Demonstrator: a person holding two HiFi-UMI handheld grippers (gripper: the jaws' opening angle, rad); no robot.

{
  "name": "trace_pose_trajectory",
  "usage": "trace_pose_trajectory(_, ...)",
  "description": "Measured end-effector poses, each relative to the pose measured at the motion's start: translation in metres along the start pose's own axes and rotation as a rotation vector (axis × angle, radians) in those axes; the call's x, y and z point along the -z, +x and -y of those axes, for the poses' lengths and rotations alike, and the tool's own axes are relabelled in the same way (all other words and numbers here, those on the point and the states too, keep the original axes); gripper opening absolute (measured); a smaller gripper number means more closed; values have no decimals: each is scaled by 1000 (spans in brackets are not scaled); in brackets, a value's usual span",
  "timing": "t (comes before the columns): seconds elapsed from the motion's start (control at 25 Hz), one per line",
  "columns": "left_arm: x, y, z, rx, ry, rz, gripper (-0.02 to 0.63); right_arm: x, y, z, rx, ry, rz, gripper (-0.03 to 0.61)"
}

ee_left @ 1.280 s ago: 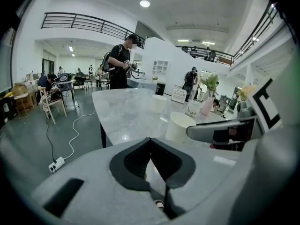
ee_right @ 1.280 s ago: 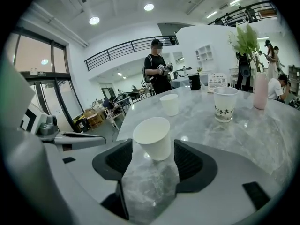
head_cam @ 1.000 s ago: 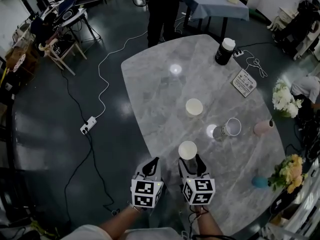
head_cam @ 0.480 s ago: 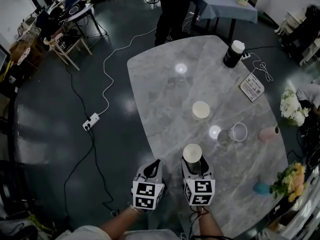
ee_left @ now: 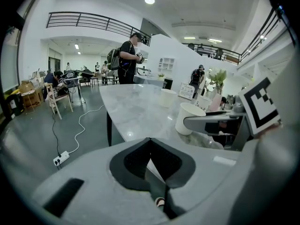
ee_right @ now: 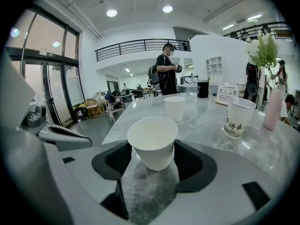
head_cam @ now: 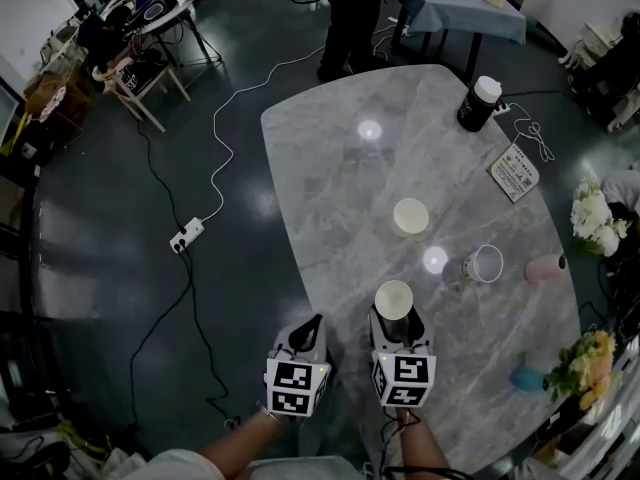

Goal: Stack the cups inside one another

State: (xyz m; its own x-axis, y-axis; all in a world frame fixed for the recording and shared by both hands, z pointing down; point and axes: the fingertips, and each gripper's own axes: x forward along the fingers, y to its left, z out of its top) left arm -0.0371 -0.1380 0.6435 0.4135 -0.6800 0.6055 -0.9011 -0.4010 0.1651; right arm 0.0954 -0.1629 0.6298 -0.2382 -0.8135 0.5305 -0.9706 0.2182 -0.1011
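Observation:
A white paper cup (head_cam: pixel 393 298) (ee_right: pixel 152 144) stands upright at the near end of the grey marble table (head_cam: pixel 330 168). My right gripper (head_cam: pixel 394 320) (ee_right: pixel 151 149) is shut on it, one pad against each side. A second white paper cup (head_cam: pixel 411 216) (ee_right: pixel 175 108) stands farther along the table. A clear cup with print (head_cam: pixel 486 264) (ee_right: pixel 239 117) is to its right. My left gripper (head_cam: pixel 306 326) (ee_left: pixel 150 138) hangs off the table's near left edge, shut, with nothing in it.
A pink cup (head_cam: pixel 547 267), a black tumbler with a white lid (head_cam: pixel 478 103), a sign card (head_cam: pixel 516 172), white flowers (head_cam: pixel 592 213) and a teal object (head_cam: pixel 524 378) line the table's right side. A person (head_cam: pixel 350 8) stands beyond the far end. Cables and a power strip (head_cam: pixel 187 235) lie on the floor at left.
Only the head view has shifted, so the table sits a little further right in the picture. Both grippers and the cups keep their places on the table.

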Motion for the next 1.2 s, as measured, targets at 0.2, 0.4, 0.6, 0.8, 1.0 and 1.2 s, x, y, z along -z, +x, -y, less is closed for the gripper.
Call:
trace_pose_trajectory(0.2,-2,1,2,2,-4,5,8,-4,-4,3,7,11,21,247)
trace_pose_trajectory(0.4,-6,0,6,11,6,10,6,-7,-10,7,20,16,26,247)
trace_pose_trajectory(0.6,-13,-1,14,27,17,17,6,-11,-17,13,38,25,32,247)
trace_pose_trajectory(0.8,-23,-2,23,42,23,35,6,-17,-27,22,59,35,47,247)
trace_pose_trajectory(1.0,-24,0,34,71,46,31,6,-22,-36,32,90,47,57,247)
trace_pose_trajectory(1.2,-40,0,44,91,59,65,6,-28,-48,41,124,56,68,247)
